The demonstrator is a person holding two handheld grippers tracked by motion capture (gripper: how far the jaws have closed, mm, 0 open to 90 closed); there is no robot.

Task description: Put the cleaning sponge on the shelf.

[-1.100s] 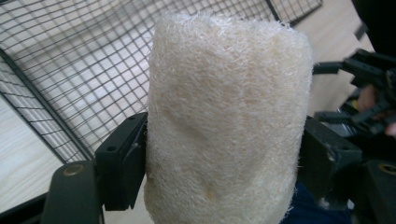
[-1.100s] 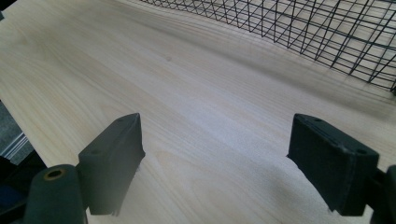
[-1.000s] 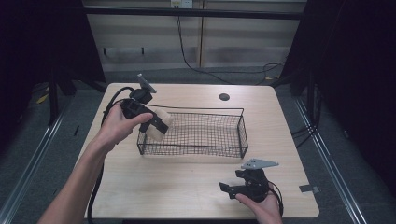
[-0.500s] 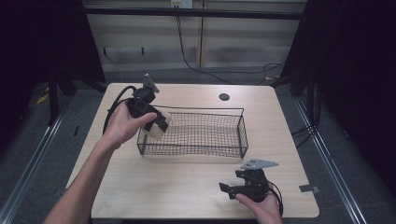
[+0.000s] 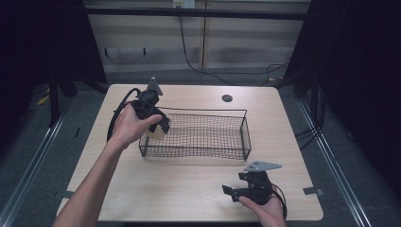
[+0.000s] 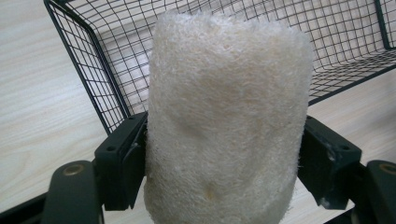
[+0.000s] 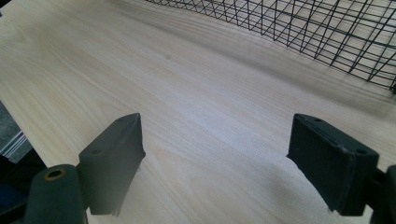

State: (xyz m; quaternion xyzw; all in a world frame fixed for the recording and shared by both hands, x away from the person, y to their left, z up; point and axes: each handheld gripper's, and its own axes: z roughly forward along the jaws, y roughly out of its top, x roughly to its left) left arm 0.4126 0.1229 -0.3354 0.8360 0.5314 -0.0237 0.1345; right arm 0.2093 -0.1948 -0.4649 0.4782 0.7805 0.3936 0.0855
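The left gripper [image 5: 158,126] is clenched on a pale fibrous pad [image 6: 226,121] at the wire basket's [image 5: 208,150] left end. It seems about to be dropped in (a lowering, then release). The right gripper [image 5: 235,193] rests released on the worktop [image 5: 165,189] before the basket. The pad's lower end is cut off; with its 2 sides covered, thickness is unclear.

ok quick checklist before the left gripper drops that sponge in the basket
1. Grip: left gripper shut on the sponge, a jaw on each side: ok.
2. Sponge over the basket: at its left end, whether past the rim: cannot tell.
3. Basket floor bare where it shows: ok.
4. Basket upright, flat on the table: ok.
5. Right gripper open, low near the front edge, apart from the basket: ok.
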